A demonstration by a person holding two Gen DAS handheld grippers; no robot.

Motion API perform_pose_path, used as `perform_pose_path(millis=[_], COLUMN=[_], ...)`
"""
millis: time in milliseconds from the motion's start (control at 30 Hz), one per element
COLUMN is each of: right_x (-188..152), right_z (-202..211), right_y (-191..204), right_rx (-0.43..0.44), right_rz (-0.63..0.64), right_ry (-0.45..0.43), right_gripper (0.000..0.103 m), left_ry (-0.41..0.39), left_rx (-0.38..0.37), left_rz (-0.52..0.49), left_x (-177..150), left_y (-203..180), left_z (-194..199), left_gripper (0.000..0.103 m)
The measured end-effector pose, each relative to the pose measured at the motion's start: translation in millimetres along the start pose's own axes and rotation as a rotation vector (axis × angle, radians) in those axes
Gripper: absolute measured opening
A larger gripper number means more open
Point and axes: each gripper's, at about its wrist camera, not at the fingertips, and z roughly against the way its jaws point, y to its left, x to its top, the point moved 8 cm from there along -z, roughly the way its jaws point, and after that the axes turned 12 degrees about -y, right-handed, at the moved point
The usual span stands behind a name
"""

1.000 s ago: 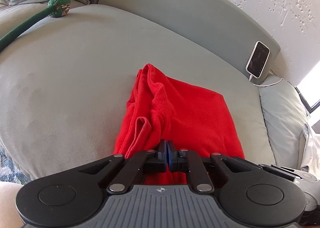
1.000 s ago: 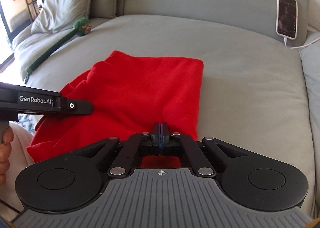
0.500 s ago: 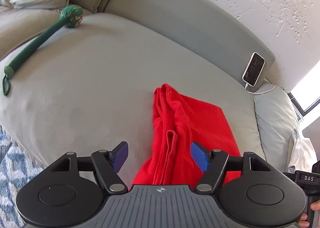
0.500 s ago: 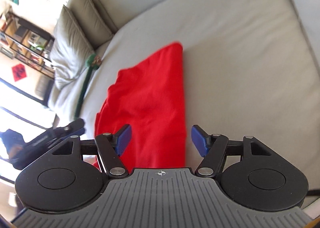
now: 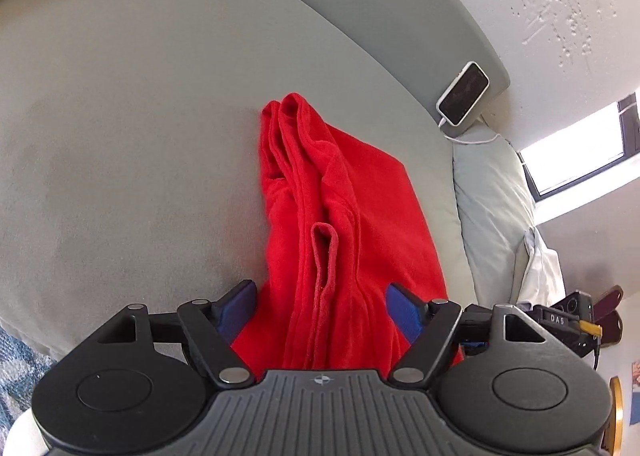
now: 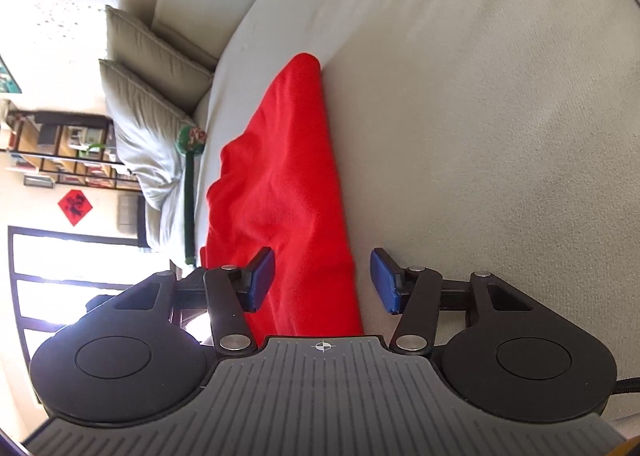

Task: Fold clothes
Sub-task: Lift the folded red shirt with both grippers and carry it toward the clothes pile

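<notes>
1. the red garment (image 5: 340, 216) lies folded lengthwise on the grey sofa seat (image 5: 140, 116), its bunched hems and a sleeve cuff lying along one long side.
2. the left gripper (image 5: 322, 310) stands with its jaws apart; they have just been opening, and the cloth's near end shows between the blue pads (image 5: 240, 306) without being pinched.
3. the right gripper (image 6: 322, 280) is also open, though its jaws have just been closing a little; the garment's smooth folded edge runs between them, not clamped.
4. a phone (image 5: 464, 93) leans on the backrest, a green plush toy (image 6: 191, 138) lies by the cushions (image 6: 148, 96).
</notes>
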Motion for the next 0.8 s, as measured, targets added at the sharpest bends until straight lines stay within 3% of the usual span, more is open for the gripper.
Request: perform_pose_path(millis=[167,367,500,567,633,667,700,733,800], right_x=[3.7,10.2,15.6,17.2,17.8,17.8,17.3,16.0,10.6], right_z=[-2.3,-28.1,-45.7,-53.4,-60.6,-63.4,-63.7,-62.1,-57.9], right_y=[-0.9,11.8,18.1,19.2,20.1,20.7,21.7,24.0,32.5], right_rx=[-0.003,0.005,0.045,0.048,0.040,0.033,0.019,0.001,-0.042], right_rz=[-0.017,0.065,0.078,0.087,0.099,0.106,0.111,0.124,0.188], right_ry=[-0.003,-0.016,-0.021,-0.039,-0.063,-0.074,-0.084,-0.094,-0.122], right_gripper=[0.056,0.055,0.055,0.049,0.039,0.036,0.034,0.028,0.023], left_ry=[0.047,0.063,0.095,0.095,0.082,0.076,0.067,0.053,0.009], left_rx=[0.029,-0.008,-0.030,-0.023,0.016,0.054,0.100,0.158,0.250], left_rz=[-0.098,-0.075,-0.092,-0.083,-0.093,-0.121,-0.164,-0.232,-0.376], left_x=[-7.4,-2.1,-1.2,-0.1,0.2,-0.6,-2.1,-4.7,-13.7], left_y=[-5.4,-13.7,-26.0,-29.1,-32.3,-34.9,-38.7,-44.5,-64.2], left_z=[-3.0,-23.5,-38.4,-46.3,-51.7,-51.5,-50.3,-47.5,-41.7], left_gripper=[0.075,0.085,0.087,0.086,0.081,0.070,0.051,0.041,0.033])
